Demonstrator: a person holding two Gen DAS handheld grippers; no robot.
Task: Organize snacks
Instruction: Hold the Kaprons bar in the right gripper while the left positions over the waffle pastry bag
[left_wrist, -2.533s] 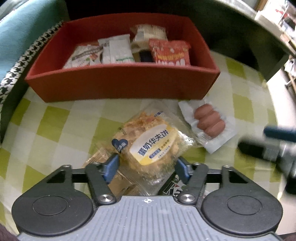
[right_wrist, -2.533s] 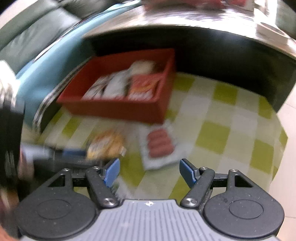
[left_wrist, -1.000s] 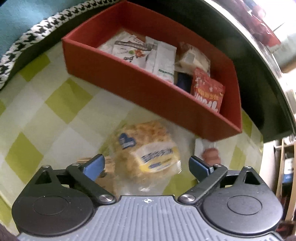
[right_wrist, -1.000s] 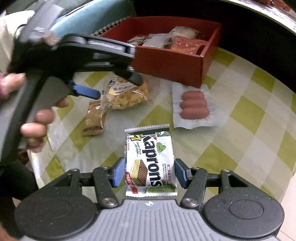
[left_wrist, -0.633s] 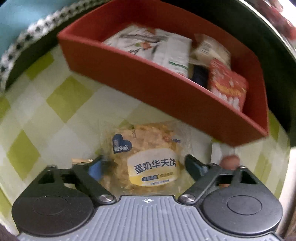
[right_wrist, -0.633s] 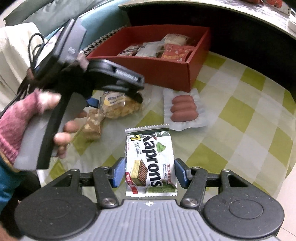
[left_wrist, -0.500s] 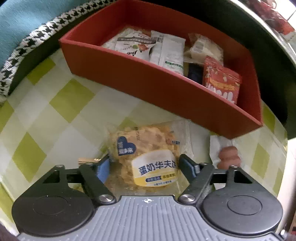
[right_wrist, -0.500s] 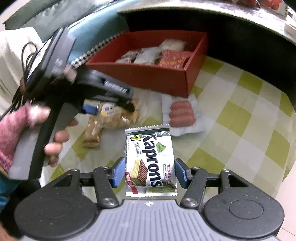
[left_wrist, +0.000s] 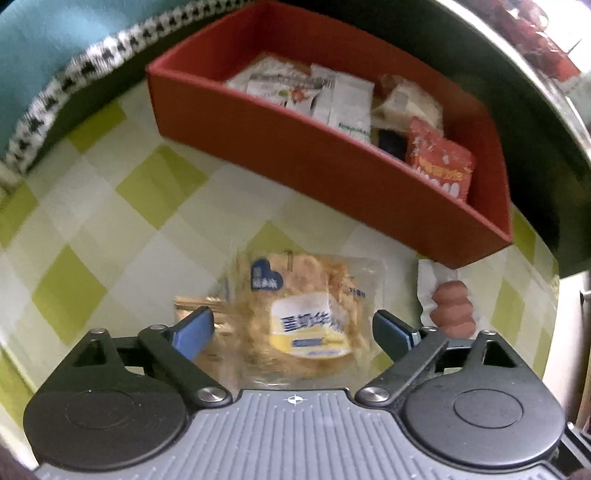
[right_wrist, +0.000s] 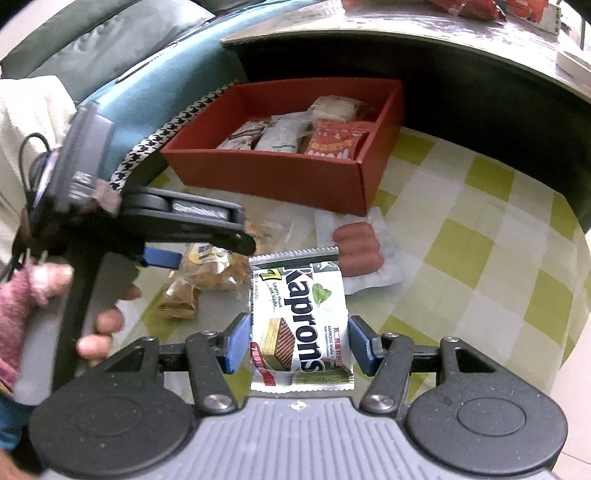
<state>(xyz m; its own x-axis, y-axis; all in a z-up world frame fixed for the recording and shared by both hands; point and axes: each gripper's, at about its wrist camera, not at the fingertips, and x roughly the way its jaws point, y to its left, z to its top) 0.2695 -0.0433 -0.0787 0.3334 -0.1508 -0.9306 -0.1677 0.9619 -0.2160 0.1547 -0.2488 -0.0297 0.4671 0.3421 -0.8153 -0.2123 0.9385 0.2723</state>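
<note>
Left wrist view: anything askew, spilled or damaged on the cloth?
Nothing spilled or torn. The waffle pack overlaps a small brown snack, and the sausage pack lies loose beside the red box. Both are simply unsorted.

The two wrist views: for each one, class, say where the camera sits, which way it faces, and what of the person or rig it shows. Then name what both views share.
Left wrist: sits on the left gripper, looking steeply down at the waffle pack between its opening jaws; only its own fingers show.
Right wrist: sits on the right gripper, facing down and forward over the Kaprons wafer pack it grips; shows the left hand.
Shared: red box, sausage pack, checked cloth.
</note>
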